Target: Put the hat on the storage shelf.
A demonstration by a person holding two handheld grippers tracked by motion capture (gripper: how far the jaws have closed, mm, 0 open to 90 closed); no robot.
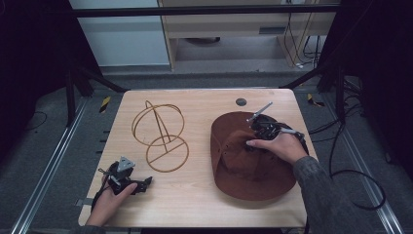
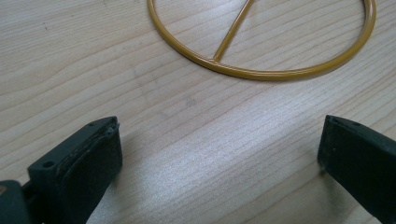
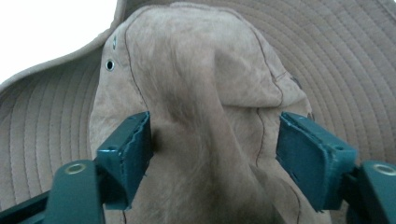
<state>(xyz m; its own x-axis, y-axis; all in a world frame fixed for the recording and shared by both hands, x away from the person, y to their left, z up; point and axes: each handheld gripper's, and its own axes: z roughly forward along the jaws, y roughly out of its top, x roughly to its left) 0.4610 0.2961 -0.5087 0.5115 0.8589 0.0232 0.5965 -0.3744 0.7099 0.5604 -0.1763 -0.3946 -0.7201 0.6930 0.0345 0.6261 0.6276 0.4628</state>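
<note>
- Hat [image 1: 246, 161]: brown suede, on bench [image 1: 195, 195] near right edge, by wire stand [image 1: 160, 134].
- Soft, light, floppy; brim sags, so grab crown fold.
- Right gripper [image 3: 212, 149] straddles crown ridge, left pad touching, right pad w/ gap, not clamped yet.
- Left gripper [image 2: 219, 154] wide apart, empty, near front-left corner.

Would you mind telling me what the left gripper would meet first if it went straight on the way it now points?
Probably the gold wire stand: its round base ring lies on the wooden table just ahead of the open left gripper, though the gap's depth is hard to judge.
</note>
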